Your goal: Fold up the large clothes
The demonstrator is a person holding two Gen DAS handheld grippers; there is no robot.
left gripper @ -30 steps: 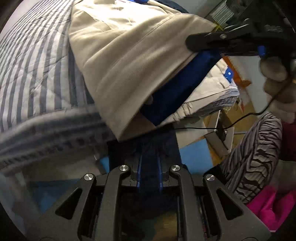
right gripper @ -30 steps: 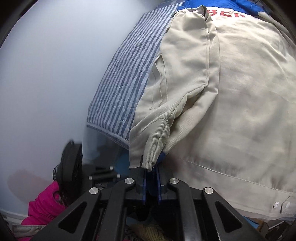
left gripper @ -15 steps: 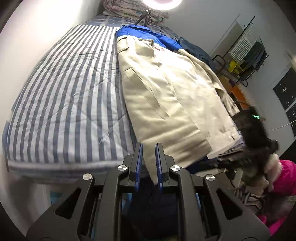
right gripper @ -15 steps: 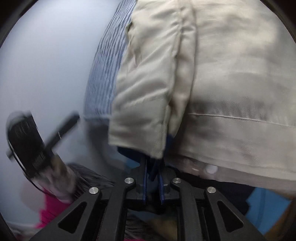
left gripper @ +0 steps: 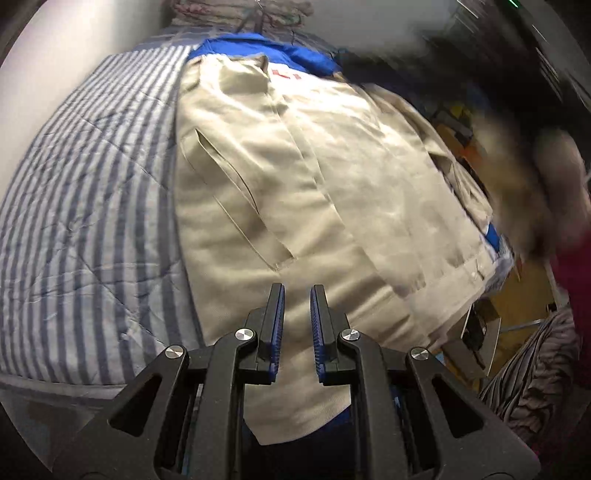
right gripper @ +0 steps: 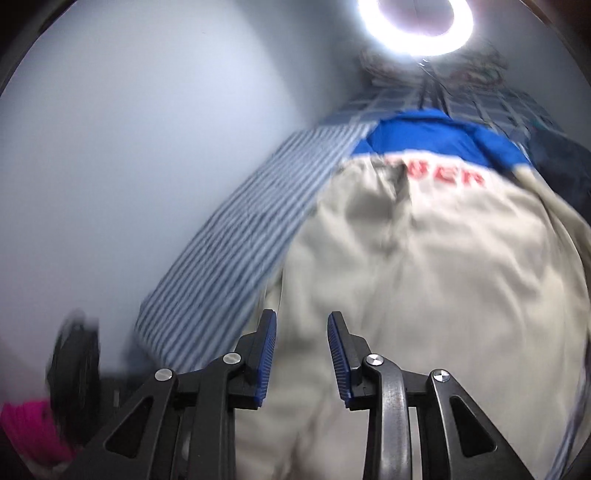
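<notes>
My left gripper [left gripper: 297, 291] hangs over the jacket [left gripper: 295, 177], jaws a narrow gap apart, nothing pinched between them. Beige cloth fills the gap only as background; the pads [left gripper: 277, 325] show blue and bare. The jacket lies flat on the bed [left gripper: 85, 206], stretching straight ahead of my left jaws, blue collar end at the far side, hem end under and just behind the fingertips. A slanted pocket slit sits just ahead-left of my left jaws. A sleeve lies folded along the body, running ahead-right of them. The hem's near corner hangs off the bed edge below my left fingers, some blue lining peeking out there. Striped bedding spreads to the left of the jaws.

My right gripper [right gripper: 302, 321] has jaws opening, clearly apart, nothing between the pads [right gripper: 266, 358]. Beige jacket [right gripper: 424, 277] lies ahead and under them, not touched as far as I can tell. Red lettering [right gripper: 443, 175] sits far ahead-right of my right jaws, blurred, just below the blue yoke [right gripper: 436, 136]. The striped bed [right gripper: 240, 251] runs ahead-left of them. A ring light [right gripper: 415, 22] glows far ahead, above the bed's far end. Pink cloth [right gripper: 26, 428] and a dark round thing, too blurred to name, sit low left of the right jaws.

In the left view, right of my jaws, a blurred dark shape and a pink sleeve [left gripper: 572, 280] of a person fill the edge. Striped trousers [left gripper: 532, 376] show low right.
</notes>
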